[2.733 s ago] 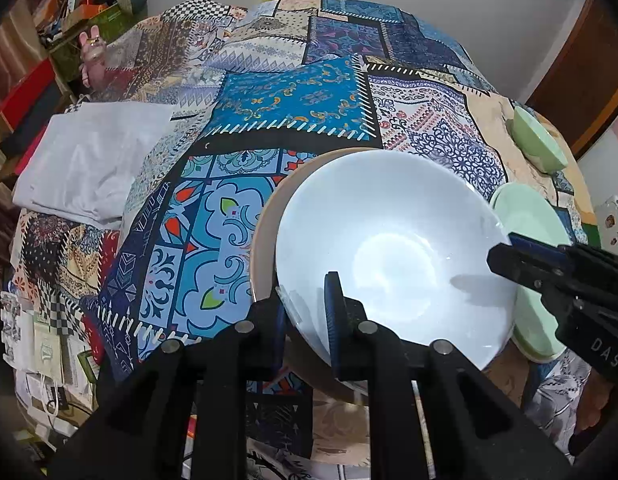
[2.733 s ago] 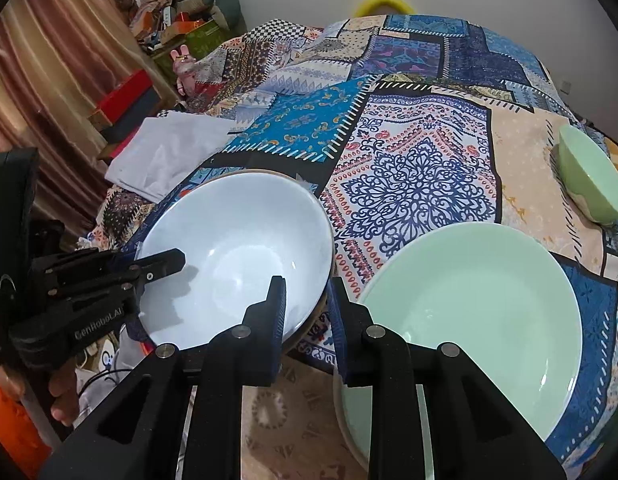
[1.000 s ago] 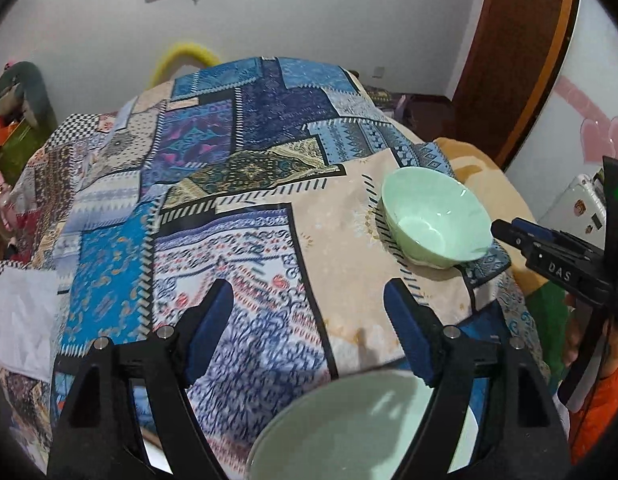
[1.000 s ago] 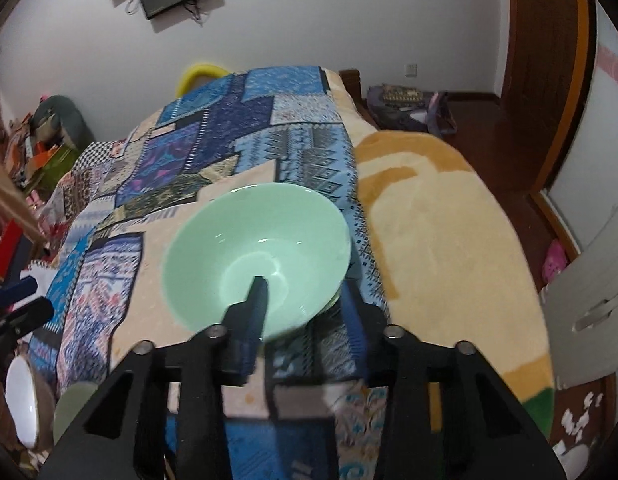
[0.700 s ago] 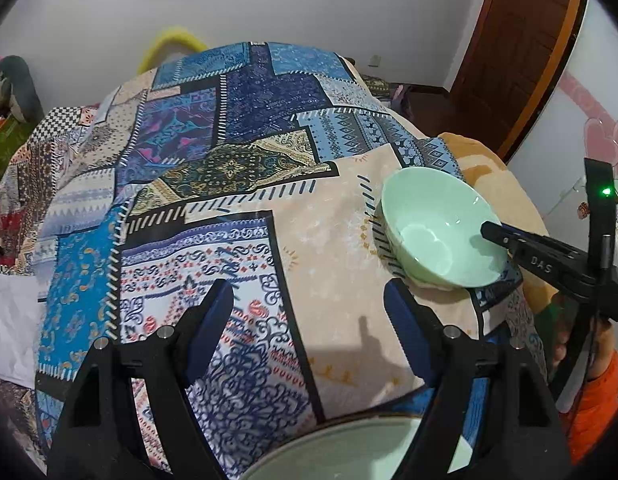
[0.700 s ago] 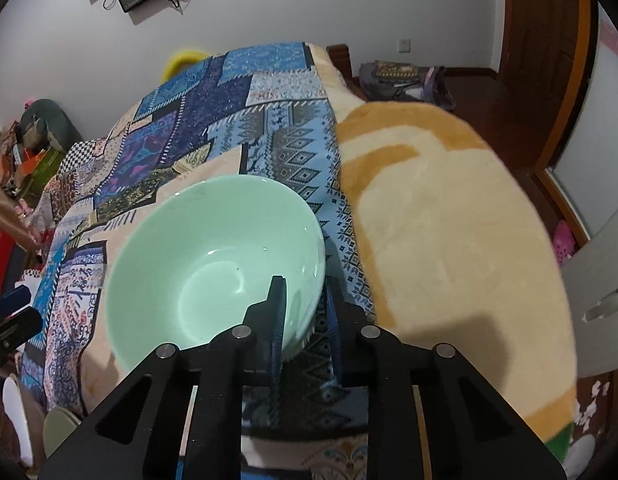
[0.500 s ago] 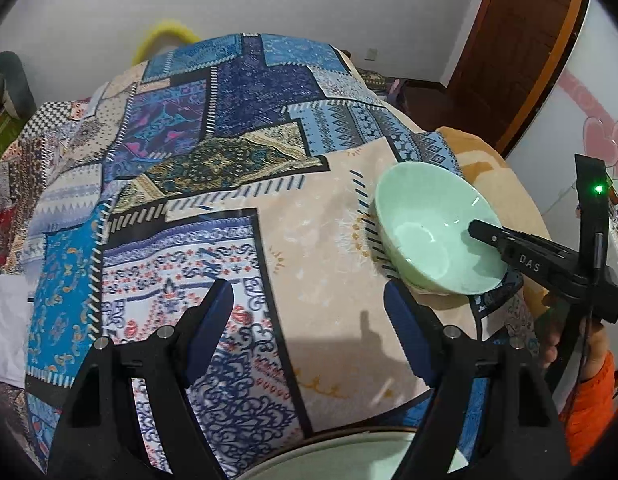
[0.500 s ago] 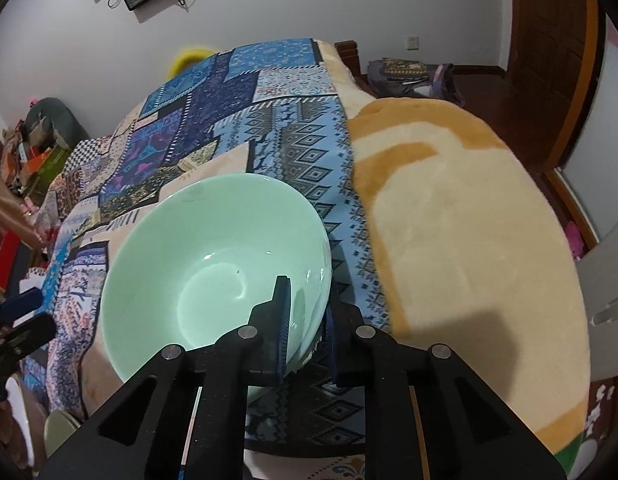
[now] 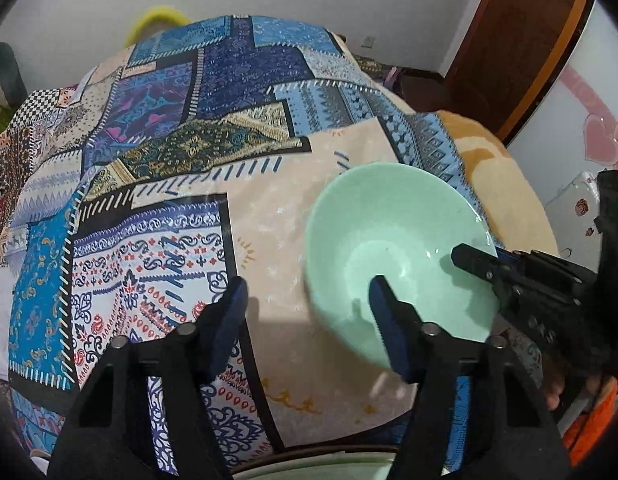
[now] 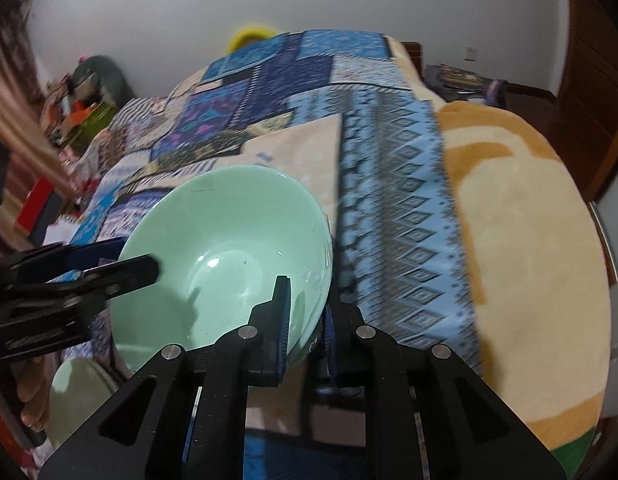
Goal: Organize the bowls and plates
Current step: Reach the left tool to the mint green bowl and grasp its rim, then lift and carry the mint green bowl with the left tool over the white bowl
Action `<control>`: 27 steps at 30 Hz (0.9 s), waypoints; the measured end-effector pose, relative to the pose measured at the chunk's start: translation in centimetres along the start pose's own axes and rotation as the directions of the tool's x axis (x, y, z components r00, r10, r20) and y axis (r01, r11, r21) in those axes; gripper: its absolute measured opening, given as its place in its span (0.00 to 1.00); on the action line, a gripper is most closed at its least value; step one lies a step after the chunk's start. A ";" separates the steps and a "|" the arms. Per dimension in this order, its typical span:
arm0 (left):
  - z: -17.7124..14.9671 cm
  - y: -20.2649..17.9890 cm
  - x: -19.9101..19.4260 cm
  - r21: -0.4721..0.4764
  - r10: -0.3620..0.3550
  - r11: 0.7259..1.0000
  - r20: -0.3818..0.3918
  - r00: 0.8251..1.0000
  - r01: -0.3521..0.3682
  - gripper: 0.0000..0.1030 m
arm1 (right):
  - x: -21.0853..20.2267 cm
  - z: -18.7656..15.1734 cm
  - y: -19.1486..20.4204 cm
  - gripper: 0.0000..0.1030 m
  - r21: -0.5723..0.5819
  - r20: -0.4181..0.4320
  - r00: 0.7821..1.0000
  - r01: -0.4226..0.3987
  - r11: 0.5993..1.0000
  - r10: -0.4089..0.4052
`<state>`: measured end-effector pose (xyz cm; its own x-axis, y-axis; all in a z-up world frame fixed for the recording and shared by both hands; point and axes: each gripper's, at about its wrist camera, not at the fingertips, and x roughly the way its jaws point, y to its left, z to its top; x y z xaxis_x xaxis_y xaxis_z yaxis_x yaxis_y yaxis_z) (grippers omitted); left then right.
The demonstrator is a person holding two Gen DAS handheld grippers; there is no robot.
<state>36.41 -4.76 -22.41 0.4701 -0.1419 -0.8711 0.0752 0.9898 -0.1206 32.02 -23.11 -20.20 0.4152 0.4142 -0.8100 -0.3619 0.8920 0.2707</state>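
A pale green bowl (image 9: 389,240) (image 10: 221,240) is tilted over the patchwork bedspread (image 9: 157,248). My right gripper (image 10: 307,320) is shut on its near rim, one finger inside and one outside. In the left wrist view it reaches in from the right (image 9: 489,268). My left gripper (image 9: 309,308) is closing. Its right finger (image 9: 385,316) stands inside the bowl and its left finger (image 9: 233,312) well outside, so the bowl's wall is between the jaws with neither pad pressing on it. A green plate (image 10: 77,396) (image 9: 309,466) lies below, mostly hidden.
A tan blanket (image 10: 521,248) covers the bed's right side. A wooden door (image 9: 521,52) stands beyond it. Boxes and clutter (image 10: 69,120) line the left wall. A person's hand (image 9: 557,392) holds the right gripper, and fingers (image 10: 29,400) show at the left.
My right gripper shut on the bowl's rim and tilted it. My left gripper came down to the bowl, its jaws narrowed, and one finger now stands inside the bowl.
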 end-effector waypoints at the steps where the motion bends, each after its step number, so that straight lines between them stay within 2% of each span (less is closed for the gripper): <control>1: -0.1 0.1 0.2 -0.001 0.001 1.000 -0.011 1.000 -0.001 0.51 | 0.2 -0.1 0.3 0.14 -0.005 -0.005 1.000 -0.004 1.000 0.004; 5: -0.7 0.4 1.2 -0.008 0.003 1.000 -0.051 0.999 -0.003 0.35 | 0.6 -0.1 0.3 0.17 0.007 -0.021 1.000 -0.007 1.000 0.007; 10: -1.2 0.3 2.1 0.003 0.007 1.000 -0.078 0.997 -0.007 0.24 | 1.0 -0.2 0.0 0.18 0.043 -0.034 0.999 -0.005 0.999 0.006; 15: -1.4 0.2 2.4 -0.001 0.007 1.000 -0.080 0.997 -0.007 0.22 | 1.3 -0.4 0.1 0.16 0.053 -0.032 0.999 -0.009 0.999 0.011; 17: -1.4 0.2 2.6 0.001 -0.004 1.000 -0.087 0.996 0.004 0.16 | 1.2 -0.4 0.4 0.14 0.052 -0.023 1.000 0.002 0.999 -0.001; 27: -1.8 0.0 1.8 0.010 -0.002 1.000 -0.075 0.997 0.003 0.14 | -0.3 -0.9 1.1 0.13 0.065 -0.008 1.000 0.006 0.998 -0.006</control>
<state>35.66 -5.02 -24.79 0.4026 -0.1433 -0.9041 0.0858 0.9892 -0.1186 30.79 -22.37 -20.13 0.4107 0.4078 -0.8155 -0.3041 0.9045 0.2991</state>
